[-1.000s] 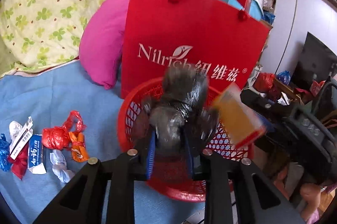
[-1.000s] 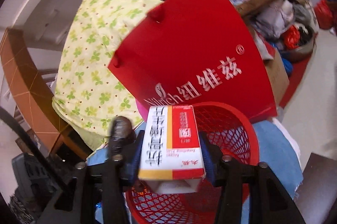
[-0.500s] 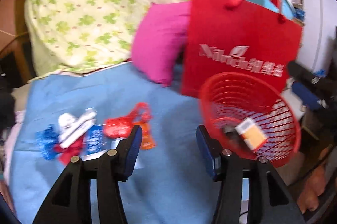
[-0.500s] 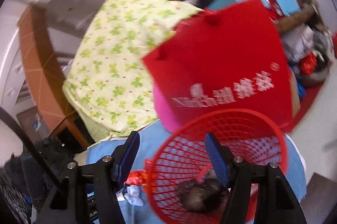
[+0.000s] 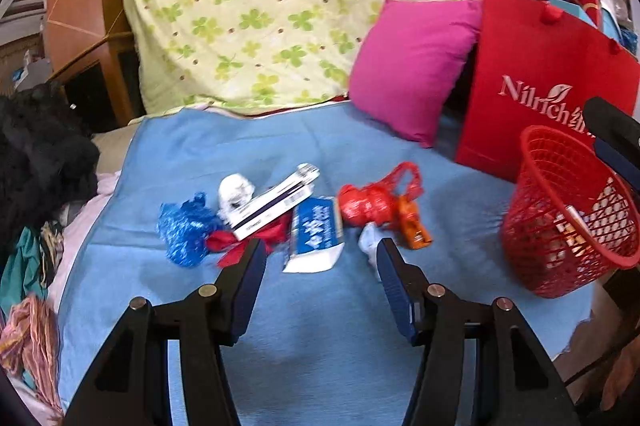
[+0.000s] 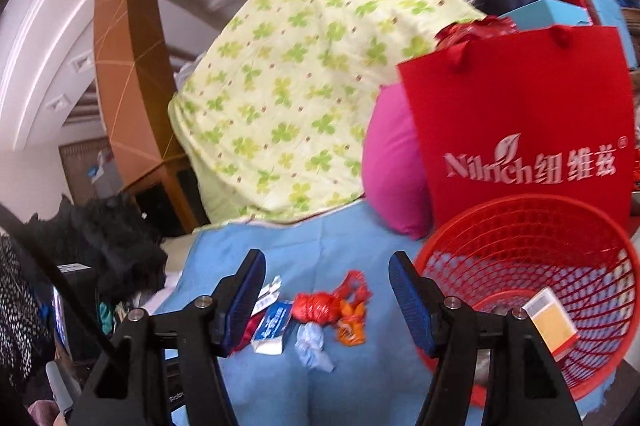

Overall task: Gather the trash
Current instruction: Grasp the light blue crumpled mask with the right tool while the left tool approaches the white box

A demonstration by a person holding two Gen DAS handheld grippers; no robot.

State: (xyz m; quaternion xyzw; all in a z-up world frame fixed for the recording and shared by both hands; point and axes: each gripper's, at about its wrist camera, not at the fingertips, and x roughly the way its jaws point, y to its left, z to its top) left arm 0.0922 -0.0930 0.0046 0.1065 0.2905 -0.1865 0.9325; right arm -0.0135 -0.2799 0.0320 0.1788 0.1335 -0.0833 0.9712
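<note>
Both tongs, left (image 5: pixel 322 258) and right (image 6: pixel 324 276), stand apart and empty; the left jaws have just been opening. The trash (image 5: pixel 304 218) lies scattered on the blue cloth (image 5: pixel 312 338), beside the red basket (image 6: pixel 532 226) holding a box (image 6: pixel 550 322), before a red bag (image 6: pixel 520 113).

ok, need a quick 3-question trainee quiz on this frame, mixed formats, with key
1. True or false: the left gripper is clamped on a piece of trash.
2. What already lies in the red plastic mesh basket? A) blue crumpled plastic bag B) red-and-yellow cardboard box C) pink pillow
3. Fill in: the loose wrappers lie on the ____ cloth.

Key:
1. False: its jaws stand open and empty.
2. B, the red-and-yellow cardboard box.
3. Blue.
</note>
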